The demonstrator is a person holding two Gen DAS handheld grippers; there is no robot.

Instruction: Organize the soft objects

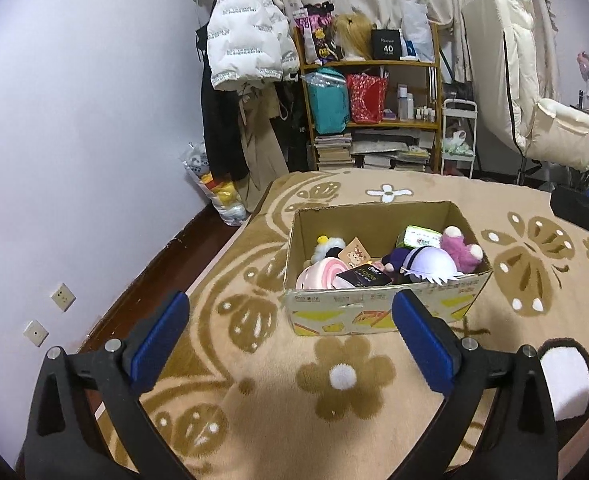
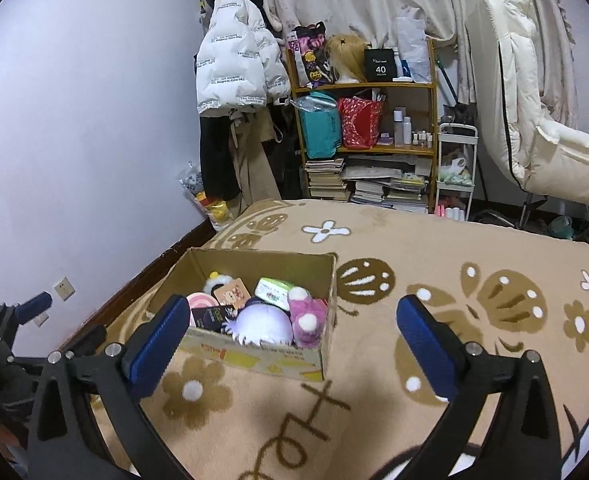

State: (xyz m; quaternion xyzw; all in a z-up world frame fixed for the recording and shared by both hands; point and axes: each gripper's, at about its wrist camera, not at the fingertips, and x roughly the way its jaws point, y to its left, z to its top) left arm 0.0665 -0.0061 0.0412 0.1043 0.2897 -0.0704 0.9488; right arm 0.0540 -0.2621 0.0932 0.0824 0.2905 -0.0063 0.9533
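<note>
An open cardboard box (image 1: 378, 312) (image 2: 254, 354) sits on a beige flowered blanket (image 1: 334, 400) (image 2: 414, 264). Inside lie a white-haired purple plush (image 1: 430, 262) (image 2: 262, 324), a pink plush (image 1: 460, 250) (image 2: 306, 316), a pink roll-shaped plush (image 1: 320, 274) (image 2: 202, 302), a green tissue pack (image 1: 418, 236) (image 2: 274, 290), a black packet (image 1: 362, 276) (image 2: 214, 316) and a bear card (image 1: 356, 256) (image 2: 232, 294). My left gripper (image 1: 290, 344) is open and empty in front of the box. My right gripper (image 2: 290, 344) is open and empty, near the box's front right; its left finger overlaps the box's front left corner.
A wooden shelf (image 1: 374, 120) (image 2: 366, 140) with bags, bottles and stacked books stands beyond the bed. Coats (image 1: 246, 40) (image 2: 234, 60) hang to its left. A cream padded chair (image 1: 534, 100) (image 2: 542, 120) is at the right. The wall (image 1: 74, 160) and dark floor are left.
</note>
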